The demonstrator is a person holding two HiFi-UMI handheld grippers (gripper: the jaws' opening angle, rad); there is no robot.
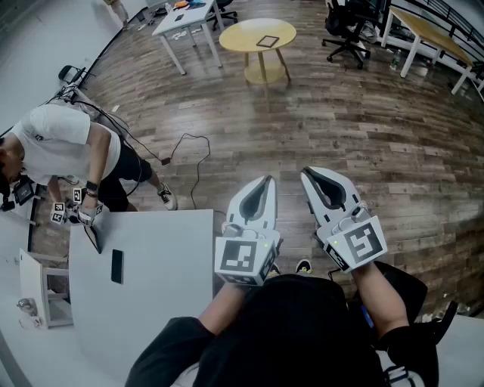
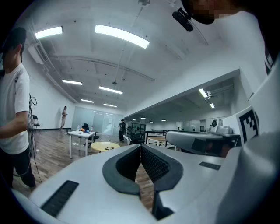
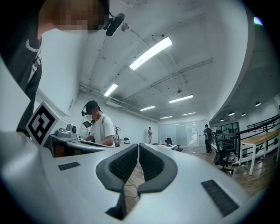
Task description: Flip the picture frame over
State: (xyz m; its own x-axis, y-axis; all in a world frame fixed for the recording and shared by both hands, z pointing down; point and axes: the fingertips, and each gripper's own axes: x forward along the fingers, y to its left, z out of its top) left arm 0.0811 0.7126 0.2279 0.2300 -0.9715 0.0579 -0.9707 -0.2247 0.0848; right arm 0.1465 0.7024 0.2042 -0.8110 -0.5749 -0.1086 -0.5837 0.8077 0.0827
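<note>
A small dark picture frame [image 1: 266, 41] lies flat on a round yellow table [image 1: 246, 38] far across the wooden floor; it shows small in the left gripper view as the frame [image 2: 109, 148]. My left gripper [image 1: 264, 182] and right gripper [image 1: 313, 175] are held side by side in front of my body, over the floor and well short of that table. Both point forward, roughly level. The left gripper [image 2: 141, 146] has its pads meeting at the tip with nothing between them. The right gripper [image 3: 138, 146] is likewise shut and empty.
A white table [image 1: 159, 257] with a black phone [image 1: 116, 266] stands at my left. A person in a white shirt [image 1: 64, 143] bends over its far corner. A cable [image 1: 193, 151] trails on the floor. A white desk [image 1: 185, 21] and office chairs [image 1: 348, 30] stand at the back.
</note>
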